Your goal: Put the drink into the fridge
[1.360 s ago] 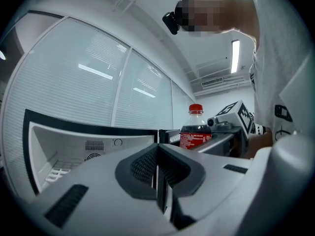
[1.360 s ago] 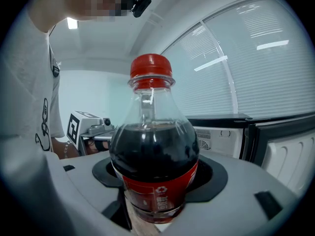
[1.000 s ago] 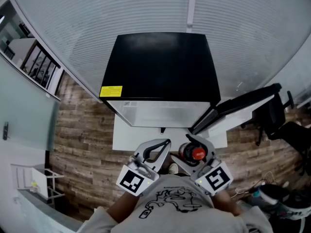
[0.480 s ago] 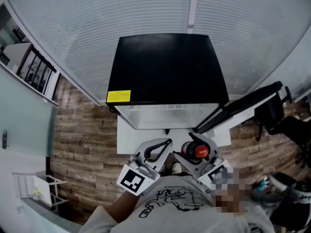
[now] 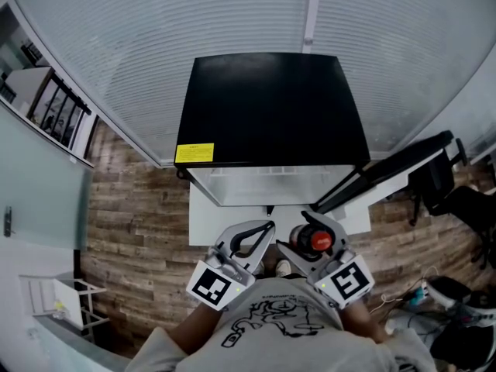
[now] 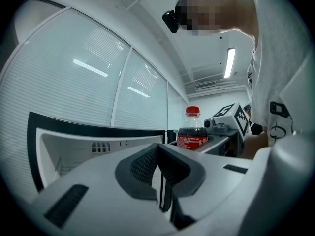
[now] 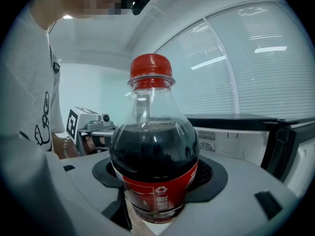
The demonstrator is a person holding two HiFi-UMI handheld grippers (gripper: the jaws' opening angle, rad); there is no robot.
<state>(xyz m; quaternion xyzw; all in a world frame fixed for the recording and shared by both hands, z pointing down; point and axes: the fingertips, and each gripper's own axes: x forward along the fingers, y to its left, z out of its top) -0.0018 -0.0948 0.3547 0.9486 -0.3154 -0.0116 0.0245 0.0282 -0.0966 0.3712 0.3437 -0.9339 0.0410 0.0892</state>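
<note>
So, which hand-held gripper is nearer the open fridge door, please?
Right. The right hand-held gripper, shut on the drink, sits just short of the fridge door; the left hand-held gripper is farther left.

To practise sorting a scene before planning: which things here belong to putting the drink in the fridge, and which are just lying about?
Belong to the job:
- cola bottle, gripped by the right tool
- black mini fridge, its door open

Just lying about:
- black chair
- white shelf unit
- white wire rack on the floor
</note>
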